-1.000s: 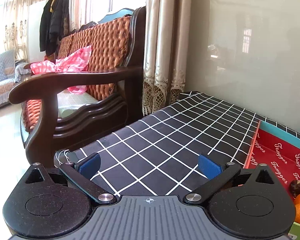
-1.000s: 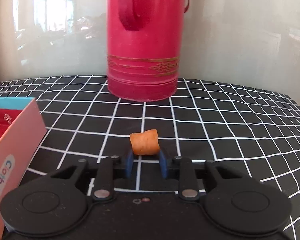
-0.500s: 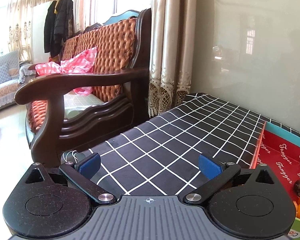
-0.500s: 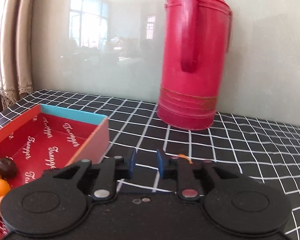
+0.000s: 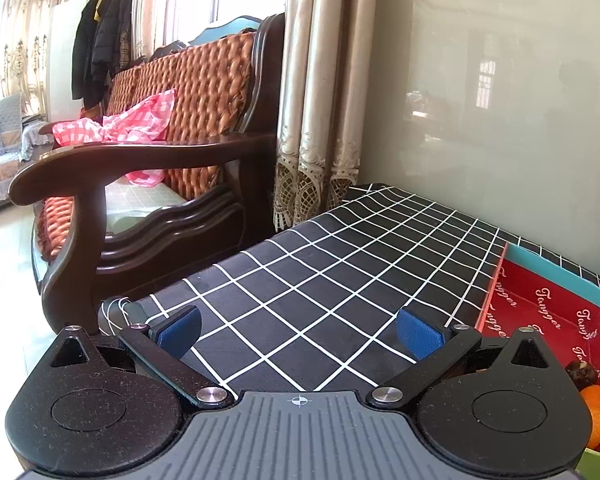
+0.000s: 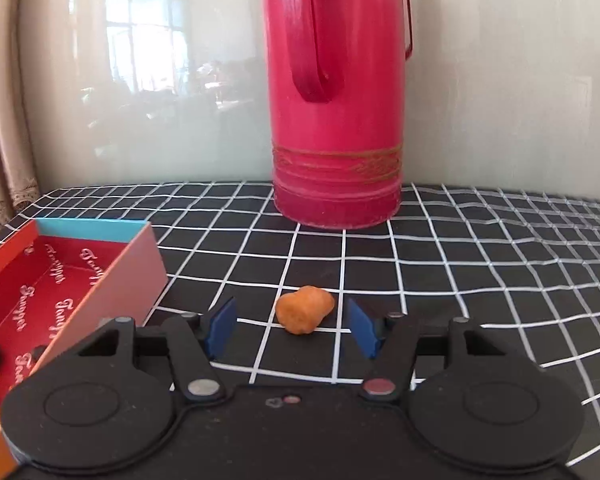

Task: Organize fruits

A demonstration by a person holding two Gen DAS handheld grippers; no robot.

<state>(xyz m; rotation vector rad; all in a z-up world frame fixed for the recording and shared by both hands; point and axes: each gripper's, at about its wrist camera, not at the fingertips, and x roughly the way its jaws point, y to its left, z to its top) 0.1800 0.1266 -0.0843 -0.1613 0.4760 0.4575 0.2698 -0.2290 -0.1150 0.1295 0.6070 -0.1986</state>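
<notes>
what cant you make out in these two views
- Fruit in the box: right wrist view, the right gripper body and the picture edge cover most of it, so no count.
- Same fruit, left wrist view: cut off by the edge and the left gripper.
- Flask top: cropped by the upper edge.
- Orange piece: too small to identify.

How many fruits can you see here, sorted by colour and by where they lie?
Orange fruits in the box: 2
Dark brown fruit in the box: 1
Orange piece on the checked cloth: 1
Total: 4 in view; part of the box is hidden.
</notes>
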